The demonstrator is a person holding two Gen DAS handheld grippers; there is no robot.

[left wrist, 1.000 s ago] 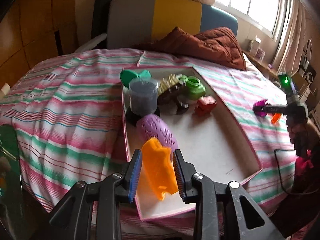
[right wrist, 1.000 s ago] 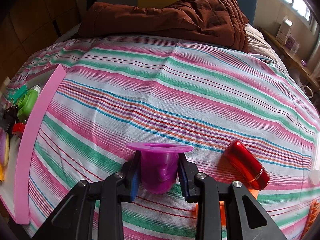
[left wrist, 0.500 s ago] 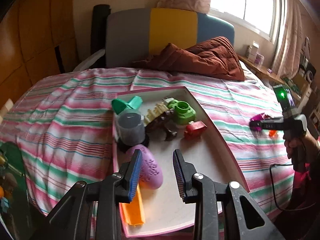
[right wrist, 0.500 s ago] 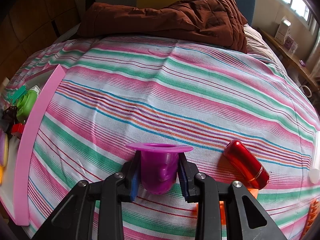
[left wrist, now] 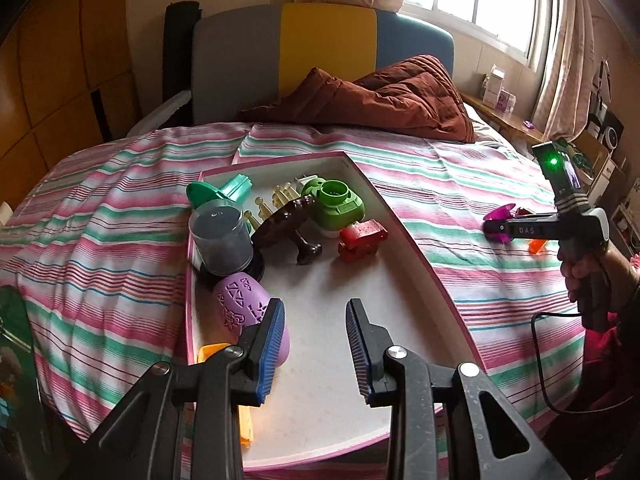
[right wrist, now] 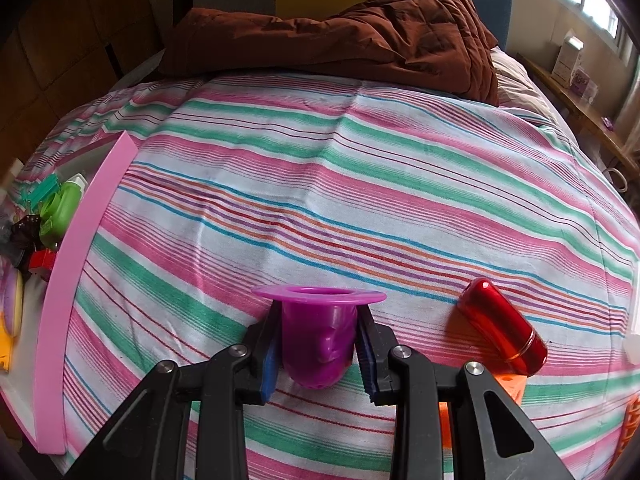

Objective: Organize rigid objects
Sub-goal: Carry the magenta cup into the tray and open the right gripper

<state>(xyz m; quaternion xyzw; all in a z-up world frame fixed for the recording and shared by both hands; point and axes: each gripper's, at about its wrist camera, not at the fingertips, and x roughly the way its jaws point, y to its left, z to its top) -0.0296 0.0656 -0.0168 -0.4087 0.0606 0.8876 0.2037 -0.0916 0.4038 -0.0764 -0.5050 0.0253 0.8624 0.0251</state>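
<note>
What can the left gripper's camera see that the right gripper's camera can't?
Only the left wrist view shows the grey jar, the brown toy, the open, empty left gripper and the person's hand. Only the right wrist view shows the shiny red tube on the bedspread. Both show the pink-edged tray, the green toy and the purple cup in the right gripper.

— What's everything sitting on?

— A bed (right wrist: pixel 360 184) with a pink, green and white striped sheet. A pink-rimmed tray (left wrist: pixel 404 236) lies on its left part, a rumpled brown quilt (right wrist: pixel 340 36) by the headboard.

— Anything loose on the sheet?

— A shiny red capsule (right wrist: pixel 502 326), with an orange piece (right wrist: pixel 510 386) just beside it.
</note>
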